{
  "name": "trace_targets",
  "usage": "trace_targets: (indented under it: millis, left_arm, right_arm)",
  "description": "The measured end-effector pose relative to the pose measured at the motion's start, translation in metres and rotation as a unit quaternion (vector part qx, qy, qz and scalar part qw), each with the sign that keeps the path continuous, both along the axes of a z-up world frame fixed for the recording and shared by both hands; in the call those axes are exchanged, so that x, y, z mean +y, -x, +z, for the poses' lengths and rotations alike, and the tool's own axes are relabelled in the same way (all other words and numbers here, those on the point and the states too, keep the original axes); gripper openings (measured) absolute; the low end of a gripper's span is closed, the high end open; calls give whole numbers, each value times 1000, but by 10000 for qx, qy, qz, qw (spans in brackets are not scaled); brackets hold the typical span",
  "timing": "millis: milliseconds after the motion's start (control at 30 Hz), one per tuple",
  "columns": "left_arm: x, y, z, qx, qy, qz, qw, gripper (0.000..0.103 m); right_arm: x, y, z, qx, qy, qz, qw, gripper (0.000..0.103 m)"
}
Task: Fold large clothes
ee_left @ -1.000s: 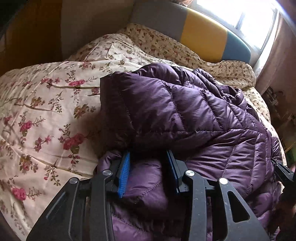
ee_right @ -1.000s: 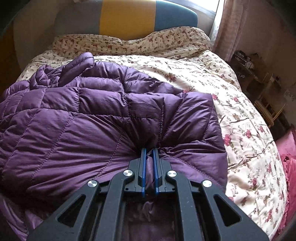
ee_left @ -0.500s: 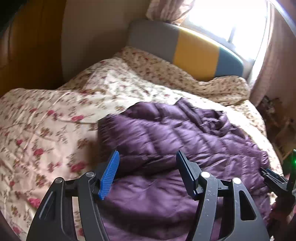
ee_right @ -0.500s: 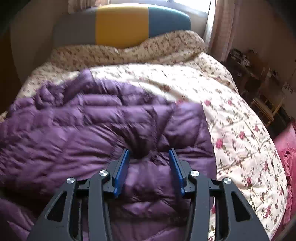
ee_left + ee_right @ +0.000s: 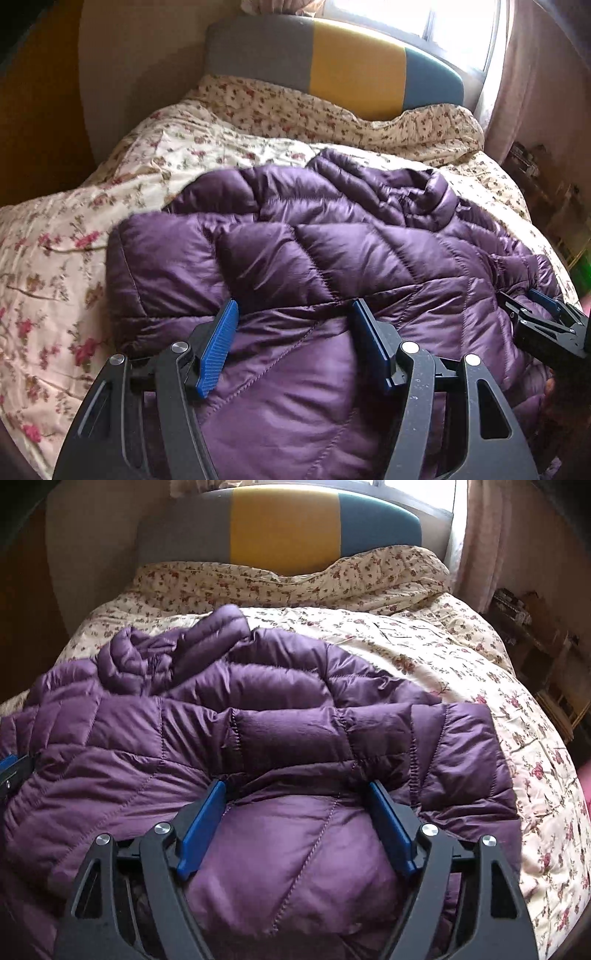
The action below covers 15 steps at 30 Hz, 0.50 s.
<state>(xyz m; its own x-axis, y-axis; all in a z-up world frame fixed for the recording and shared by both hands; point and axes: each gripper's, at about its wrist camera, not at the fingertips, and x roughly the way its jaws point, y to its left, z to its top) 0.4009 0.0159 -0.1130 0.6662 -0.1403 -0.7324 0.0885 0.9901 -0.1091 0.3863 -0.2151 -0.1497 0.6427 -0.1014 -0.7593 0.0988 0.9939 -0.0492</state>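
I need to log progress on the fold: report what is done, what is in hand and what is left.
Done: the near part of the purple down jacket lies doubled over itself on the floral bedspread.
In hand: nothing. The left gripper and the right gripper have both just been opening and stand open above the fabric.
Left: the bunched part toward the headboard looks untidy; it probably needs tucking in.
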Motion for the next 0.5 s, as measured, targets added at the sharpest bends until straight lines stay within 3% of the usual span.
trace_targets:
  millis: [500]
  left_arm:
    - [9,-5,-20,40,356,19,9994,64]
  right_arm:
    - [1,0,-12,-94,-12,15,10000,79]
